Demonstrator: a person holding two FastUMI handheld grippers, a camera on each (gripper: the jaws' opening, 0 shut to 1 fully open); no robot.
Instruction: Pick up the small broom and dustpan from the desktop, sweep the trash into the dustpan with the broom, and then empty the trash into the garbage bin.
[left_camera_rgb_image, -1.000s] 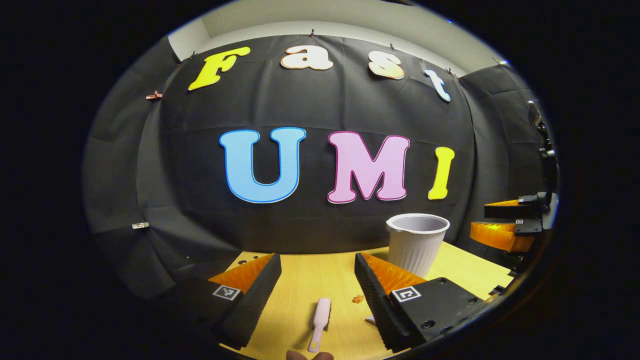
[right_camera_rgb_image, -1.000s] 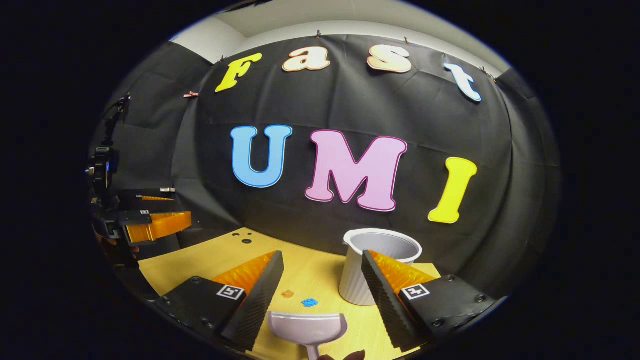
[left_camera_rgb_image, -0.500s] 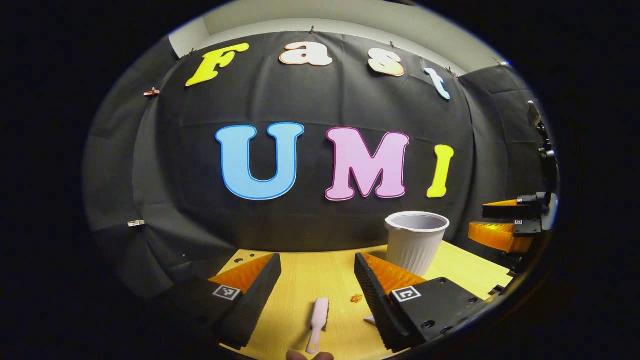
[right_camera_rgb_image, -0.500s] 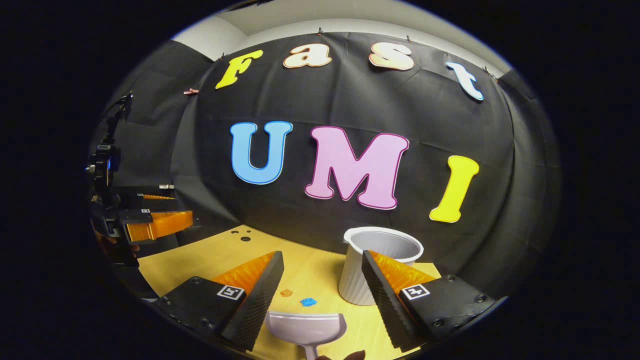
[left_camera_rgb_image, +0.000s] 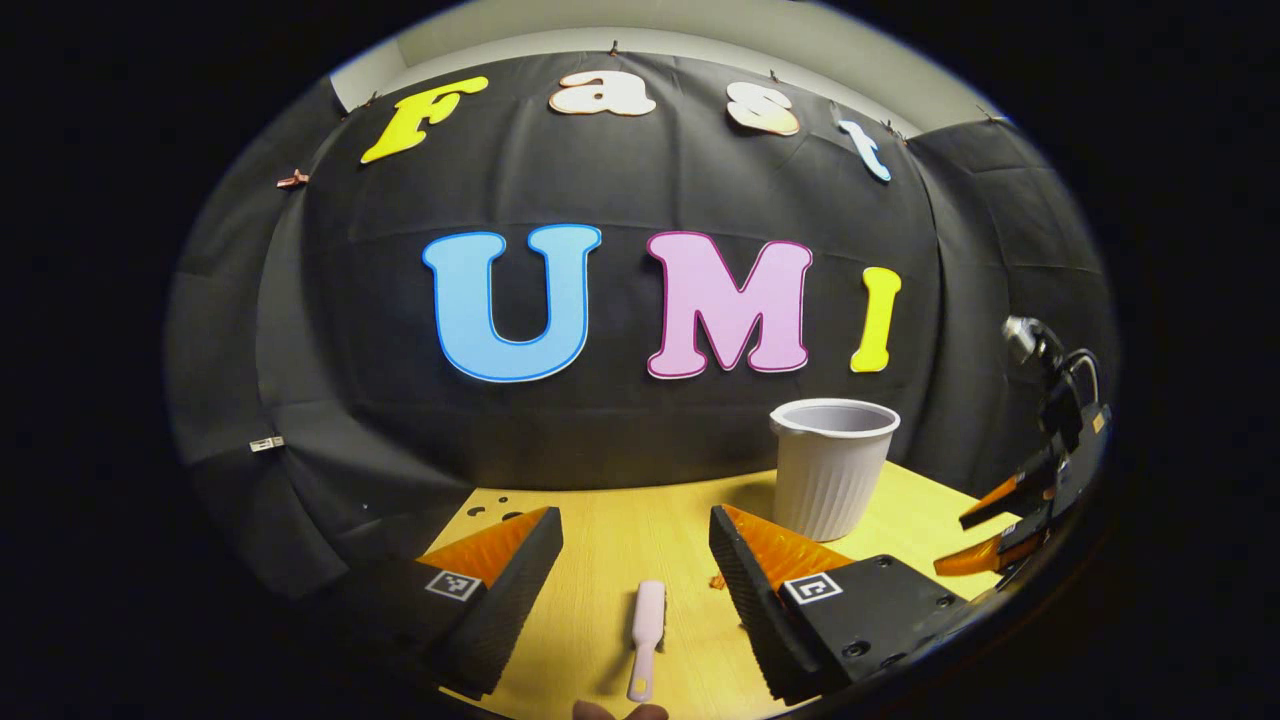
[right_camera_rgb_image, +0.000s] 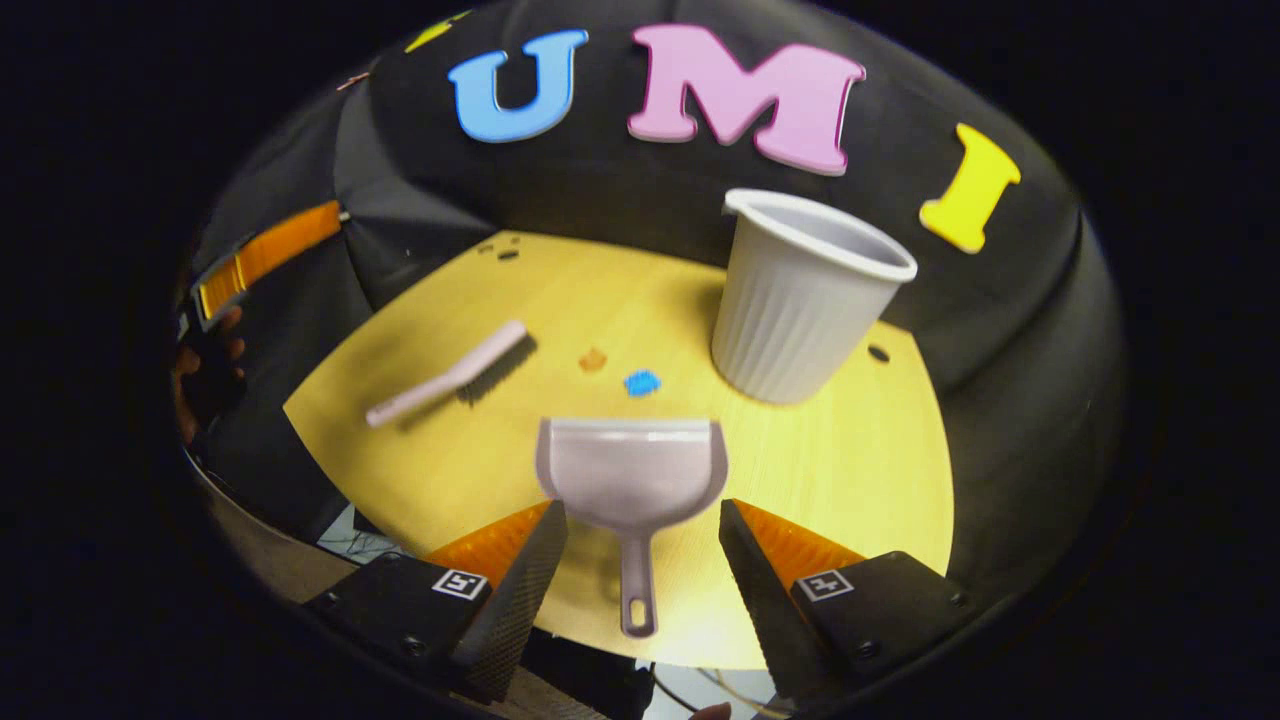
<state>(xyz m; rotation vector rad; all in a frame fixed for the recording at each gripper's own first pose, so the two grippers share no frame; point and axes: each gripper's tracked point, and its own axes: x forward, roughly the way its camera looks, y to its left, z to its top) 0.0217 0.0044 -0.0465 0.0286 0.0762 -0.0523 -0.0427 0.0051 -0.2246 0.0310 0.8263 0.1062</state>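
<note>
Right gripper view: the right tongs (right_camera_rgb_image: 635, 560) stand wide open and empty, tipped down over the dustpan (right_camera_rgb_image: 630, 480), whose handle lies between the fingers, untouched, evidently lined up for a grasp. Its mouth faces two scraps of trash (right_camera_rgb_image: 642, 382) near the white bin (right_camera_rgb_image: 800, 300), a sensible layout for sweeping forward. The small broom (right_camera_rgb_image: 450, 372) lies flat on the counter (right_camera_rgb_image: 850, 470), well left of the dustpan. In the left gripper view, the left tongs (left_camera_rgb_image: 636, 570) are likewise open and empty, with the broom lying between them, apparently below; height is hard to judge.
</note>
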